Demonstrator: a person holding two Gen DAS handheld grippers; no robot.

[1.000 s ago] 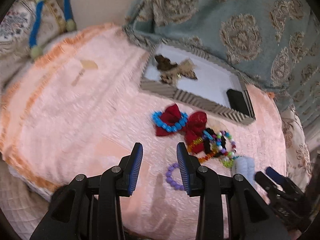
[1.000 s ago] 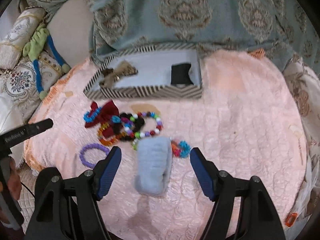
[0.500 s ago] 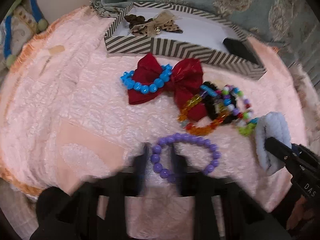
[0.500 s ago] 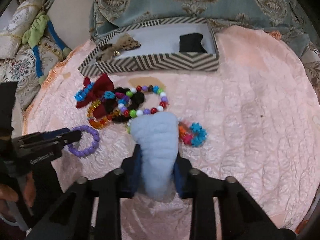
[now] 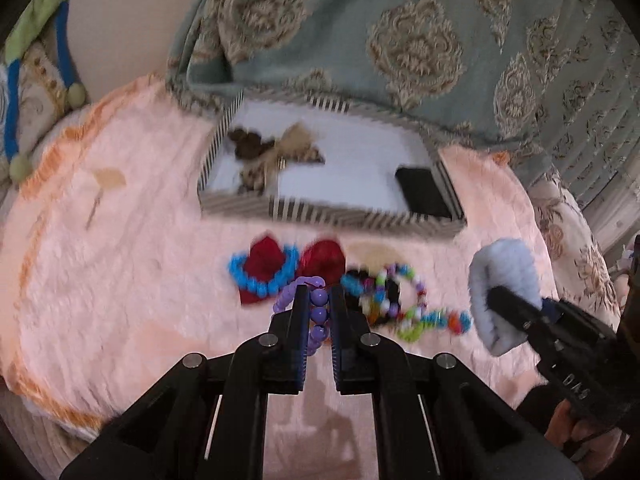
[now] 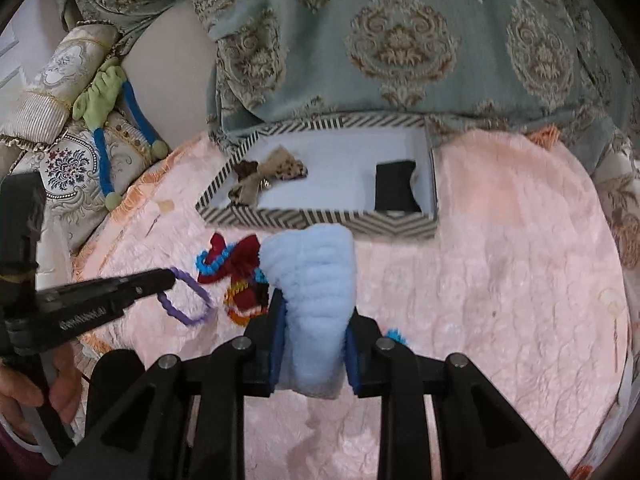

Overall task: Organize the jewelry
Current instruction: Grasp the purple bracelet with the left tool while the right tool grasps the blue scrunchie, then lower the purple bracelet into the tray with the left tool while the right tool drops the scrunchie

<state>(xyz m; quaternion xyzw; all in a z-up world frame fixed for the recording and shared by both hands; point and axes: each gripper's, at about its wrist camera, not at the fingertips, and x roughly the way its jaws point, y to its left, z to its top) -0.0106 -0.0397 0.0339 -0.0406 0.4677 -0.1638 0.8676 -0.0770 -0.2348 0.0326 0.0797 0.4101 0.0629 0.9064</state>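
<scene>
My left gripper [image 5: 319, 300] is shut on a purple bead bracelet [image 5: 316, 312] and holds it above the pink cloth; the bracelet also shows in the right wrist view [image 6: 188, 300]. My right gripper [image 6: 314, 312] is shut on a fluffy light-blue scrunchie [image 6: 314, 280], lifted off the cloth; it also shows in the left wrist view [image 5: 506, 288]. A striped box [image 5: 332, 214] behind holds a brown bow [image 5: 272, 152] and a black pad [image 5: 426, 192]. A red bow [image 5: 296, 264] with a blue bead bracelet [image 5: 260, 280] and several colourful bracelets [image 5: 396, 300] lie on the cloth.
A teal patterned drape [image 6: 400, 40] hangs behind the box [image 6: 320, 216]. A cushion with a green and blue cord [image 6: 104, 120] sits at the left. The pink cloth [image 6: 500, 280] stretches to the right of the scrunchie.
Both grippers closed and lifted: the left one took the purple bracelet off the cloth, the right one took the blue scrunchie and raised it toward the box.
</scene>
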